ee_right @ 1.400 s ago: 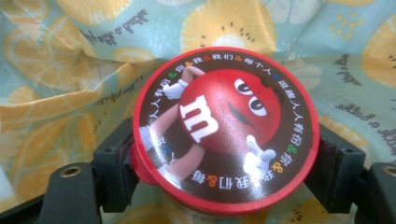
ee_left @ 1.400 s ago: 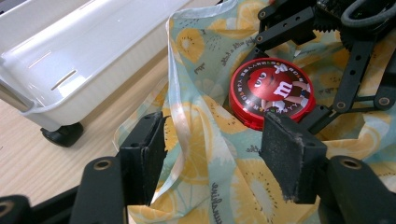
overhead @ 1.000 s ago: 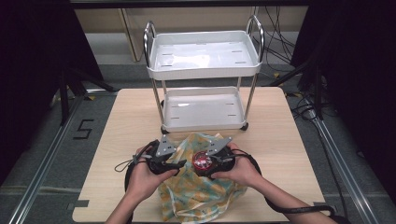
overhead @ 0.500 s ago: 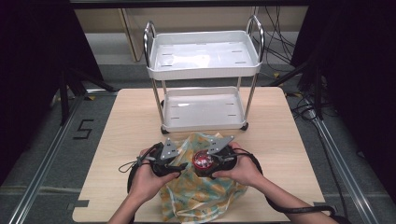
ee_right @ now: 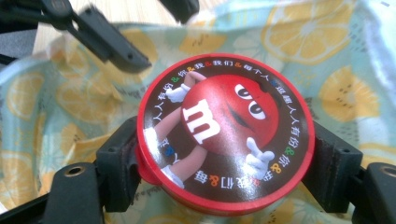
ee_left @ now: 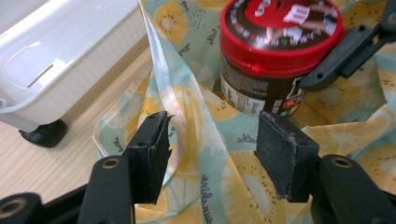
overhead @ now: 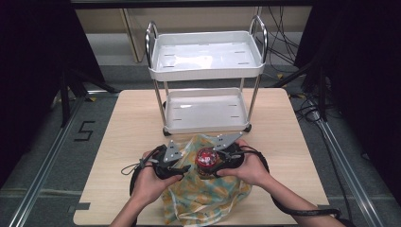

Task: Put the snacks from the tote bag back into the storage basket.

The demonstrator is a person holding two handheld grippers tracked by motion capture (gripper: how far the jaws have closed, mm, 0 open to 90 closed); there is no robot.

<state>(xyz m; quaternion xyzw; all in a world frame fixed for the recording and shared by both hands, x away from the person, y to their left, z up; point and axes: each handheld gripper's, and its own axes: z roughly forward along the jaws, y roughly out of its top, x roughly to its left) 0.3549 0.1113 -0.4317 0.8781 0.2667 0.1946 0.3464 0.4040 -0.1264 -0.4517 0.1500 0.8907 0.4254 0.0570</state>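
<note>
right gripper (overhead: 218,163) is clamped on the candy jar (overhead: 206,161), one jaw pressed against each side of the red lid; in the right gripper view the lid (ee_right: 224,140) sits squarely between the two black jaws, printed face up. jar is upright, brown body under the red lid, standing on the patterned cloth (overhead: 208,198) near the front middle of the table (overhead: 302,142).

left gripper (overhead: 182,169) is just left of the jar. jaws partway apart and have just been closing a little; in the left gripper view a raised fold of the cloth (ee_left: 187,112) stands between them, touching the left pad (ee_left: 152,149), clear of the right pad, so not pinched. the jar (ee_left: 266,70) is just beyond the jaws there, with the right gripper's jaw against its lid.

cloth is pale blue-green with orange citrus slices, crumpled, spread under both grippers and reaching the table's front edge.

white two-tier cart (overhead: 206,61) stands on the table behind the cloth, its lower tray near the cloth's far edge; whether they touch, cannot tell.
</note>
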